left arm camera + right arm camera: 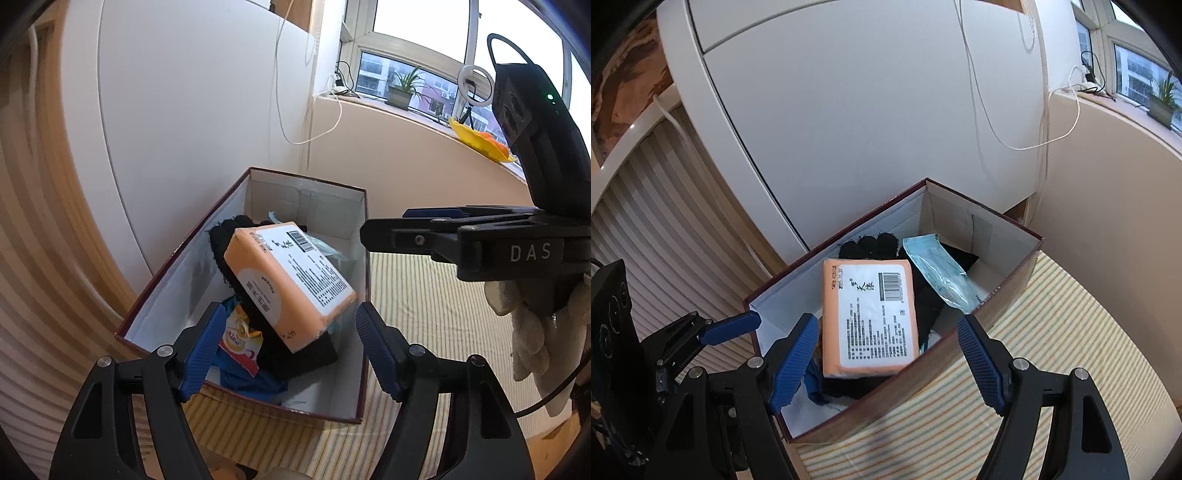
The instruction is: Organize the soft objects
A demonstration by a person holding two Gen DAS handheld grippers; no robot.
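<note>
An open cardboard box [173, 280] stands on a striped cover. On top of its contents lies an orange tissue pack [291, 280] with a white label, tilted over black gloves [225, 240]. A blue and orange snack bag [240, 343] lies beneath, and a pale blue mask packet [942, 273] leans at the far side. My left gripper [288, 350] hovers open over the box's near end, its pads clear of the pack. My right gripper [886, 362] also stands open above the tissue pack [870, 317] and holds nothing. In the left wrist view it appears at the right [391, 221], held by a gloved hand [535, 332].
The box [905, 398] sits close to a white cabinet [868, 110] with a dangling white cable [1015, 144]. A window sill carries a potted plant [402, 92], a ring light [474, 83] and a yellow bowl of oranges [480, 142]. The striped cover [1052, 332] extends to the right.
</note>
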